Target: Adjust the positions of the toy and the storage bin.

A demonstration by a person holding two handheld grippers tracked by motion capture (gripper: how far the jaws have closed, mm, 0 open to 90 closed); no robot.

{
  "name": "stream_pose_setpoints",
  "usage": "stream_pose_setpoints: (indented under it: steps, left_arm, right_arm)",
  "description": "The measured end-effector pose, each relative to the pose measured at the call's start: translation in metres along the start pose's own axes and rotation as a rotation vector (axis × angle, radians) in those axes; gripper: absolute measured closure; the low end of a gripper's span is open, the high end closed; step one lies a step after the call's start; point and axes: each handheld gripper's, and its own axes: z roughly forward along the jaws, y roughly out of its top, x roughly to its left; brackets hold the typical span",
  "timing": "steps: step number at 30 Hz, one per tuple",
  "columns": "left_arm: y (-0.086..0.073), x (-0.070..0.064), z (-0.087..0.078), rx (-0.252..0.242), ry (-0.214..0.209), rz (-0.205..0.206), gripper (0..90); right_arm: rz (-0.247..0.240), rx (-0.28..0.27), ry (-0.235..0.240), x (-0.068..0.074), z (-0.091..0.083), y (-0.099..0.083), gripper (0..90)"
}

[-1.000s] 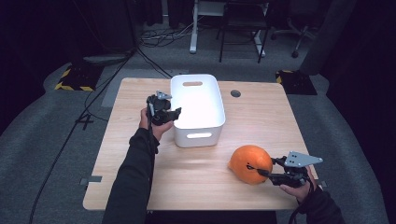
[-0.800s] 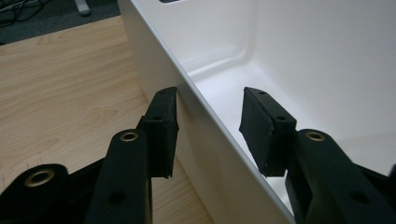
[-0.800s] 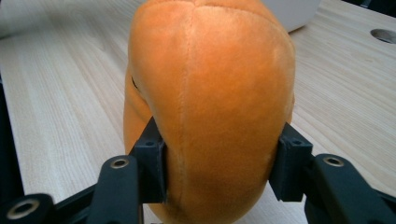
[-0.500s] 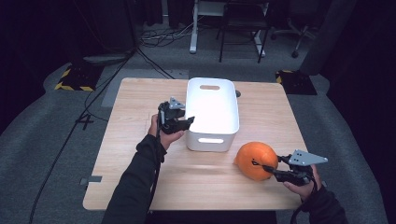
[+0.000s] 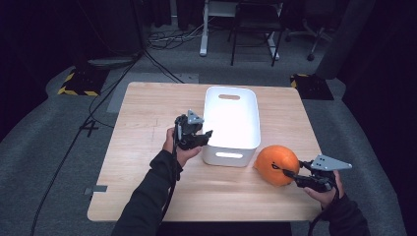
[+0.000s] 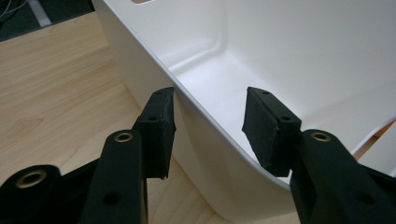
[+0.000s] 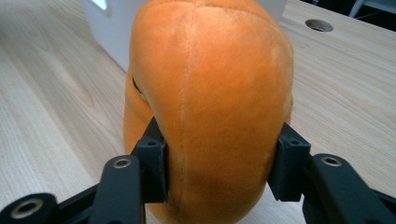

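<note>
1. Grey carpet floor (image 5: 49, 147) surrounds the scene on every side; black cables (image 5: 162, 42) trail across it toward 12 o'clock, where a chair base (image 5: 255, 29) and a white desk leg (image 5: 202, 29) stand against the dark room. Yellow-and-black striped mats (image 5: 74, 81) lie near the two far corners.
2. Pale wood counter (image 5: 147, 108), its grain running lengthwise, with a round cable hole (image 7: 318, 25) seen in the right gripper view.
3. White plastic bin (image 5: 231, 147) with cut-out handles sits near the counter's centre, running from 12 to 6 o'clock, empty inside.
4. Orange plush pumpkin (image 5: 276, 164) rests on the counter at about 4 o'clock from the bin, just beside its near corner.
5. Right claw (image 5: 292, 177), at 4 o'clock on the counter, is clamped on the pumpkin, both pads pressing into the plush.
6. Left claw (image 5: 204, 137), at 9 o'clock from the bin, stands apart, its pads (image 6: 161, 126) straddling the bin's wall, one outside, one inside.
</note>
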Motion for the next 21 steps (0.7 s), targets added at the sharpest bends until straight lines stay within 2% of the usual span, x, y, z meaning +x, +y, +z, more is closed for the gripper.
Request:
stream_pose_setpoints:
  steps: [2, 6, 7, 11, 12, 14, 16, 17, 18, 21]
  left_arm:
    - [-0.004, -0.009, -0.004, 0.0, 0.001, 0.0, 52.3]
    - [-0.008, -0.017, -0.007, -0.017, -0.005, 0.0, 51.0]
    - [-0.01, -0.02, -0.009, -0.01, -0.007, 0.016, 50.9]
    - [-0.012, -0.025, -0.011, -0.014, -0.018, 0.021, 46.7]
    - [-0.013, -0.026, -0.012, -0.017, -0.023, 0.035, 45.5]
    - [-0.013, -0.027, -0.013, -0.033, -0.02, 0.021, 41.7]
    - [-0.012, -0.026, -0.02, -0.075, -0.018, 0.041, 35.8]
    - [-0.012, -0.026, -0.02, -0.075, -0.018, 0.041, 33.8]
    - [-0.012, -0.025, -0.024, -0.104, -0.019, 0.044, 33.8]
    - [-0.012, -0.023, -0.036, -0.145, -0.007, 0.06, 25.5]
  right_arm:
    - [0.001, 0.004, -0.014, -0.002, -0.001, 0.0, 49.7]
    - [0.009, 0.001, -0.016, -0.004, 0.0, 0.0, 49.6]
    - [0.01, 0.002, -0.018, -0.005, 0.0, 0.0, 49.6]
    - [0.008, 0.002, -0.02, -0.006, -0.001, -0.001, 49.5]
    - [0.01, 0.001, -0.019, -0.006, -0.001, -0.001, 49.4]
    - [0.013, 0.0, -0.019, -0.006, -0.001, -0.001, 49.3]
    - [0.014, 0.0, -0.018, -0.006, -0.001, -0.002, 49.3]
    - [0.014, 0.0, -0.018, -0.006, -0.001, -0.002, 49.3]
    - [0.013, 0.0, -0.018, -0.006, -0.001, -0.002, 49.3]
    - [0.015, -0.001, -0.018, -0.007, -0.001, -0.002, 49.3]
